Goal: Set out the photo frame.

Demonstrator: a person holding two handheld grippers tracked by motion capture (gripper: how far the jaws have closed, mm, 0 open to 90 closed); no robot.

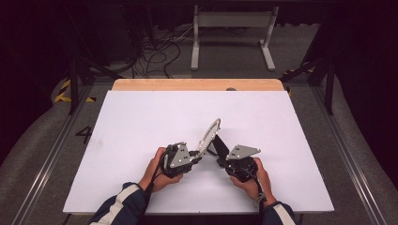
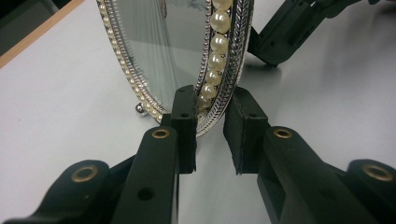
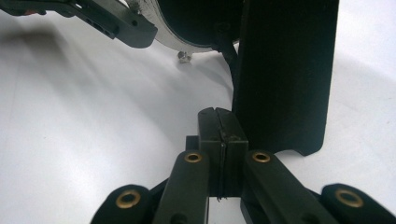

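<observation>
While the oval mirror [image 1: 210, 136] stands tilted near the middle of the white table [image 1: 141, 122], both grippers are at its near end and the work looks partway through: the mirror is up on edge, leaning back on its black stand flap [image 3: 285, 70], but nobody has let go of it yet. Seen from the left gripper view, the left gripper [image 2: 210, 126] has its jaws clamped on the lower rim of the pearl-and-silver frame [image 2: 215, 60], one pad against the glass side and one behind the rim. To the right of it the right gripper [image 3: 218, 135] has its jaws pressed together with nothing visibly between them, its tip resting just beside the bottom edge of the stand flap. My guess is that it is nudging or steadying the flap rather than holding it, so what is left is to set the flap at a good angle, check the mirror stands alone, and release.

Several things are hard to judge. Where the flap hinges onto the mirror's back is dark in the right gripper view, and the flap's top is cut off there. A small metal foot [image 3: 183, 56] shows under the frame, but whether it touches the table I cannot tell. From the high view the grippers' bodies cover the mirror's near end
</observation>
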